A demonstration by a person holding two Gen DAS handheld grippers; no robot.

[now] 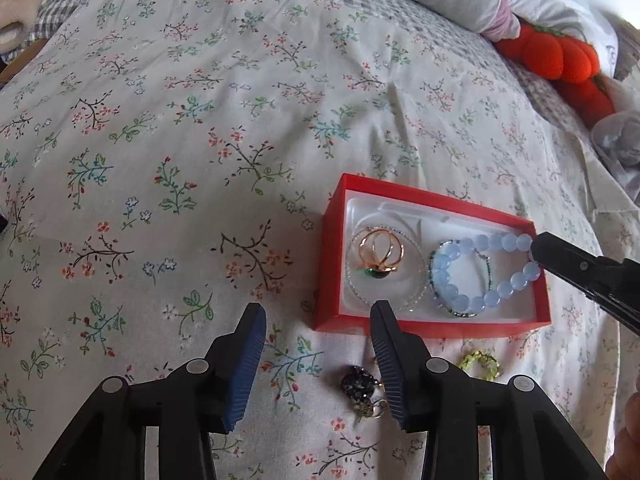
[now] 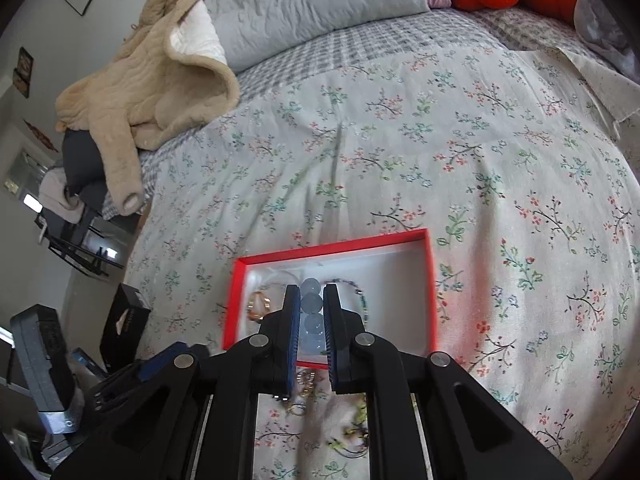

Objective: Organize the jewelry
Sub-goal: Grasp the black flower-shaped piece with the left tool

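Observation:
A red jewelry box (image 1: 330, 272) with a white lining lies on the floral bedspread; it also shows in the right wrist view (image 2: 332, 250). Inside are a gold ring with a green stone (image 1: 380, 255), a thin clear bead strand, a green beaded bracelet (image 1: 489, 268) and a pale blue bead bracelet (image 1: 452, 264). My right gripper (image 2: 311, 312) is shut on the blue bead bracelet (image 2: 311, 304) over the box's right end; it also shows in the left wrist view (image 1: 538, 250). My left gripper (image 1: 318, 312) is open and empty just in front of the box. A dark sparkly earring (image 1: 358, 384) and a yellow-green ring (image 1: 480, 362) lie on the bedspread.
Grey pillows (image 2: 304, 0), a beige fleece garment (image 2: 152, 80) and an orange plush pumpkin (image 1: 556, 54) lie at the head of the bed. The bed's left edge, with dark boxes (image 2: 124, 320) below it, shows in the right wrist view.

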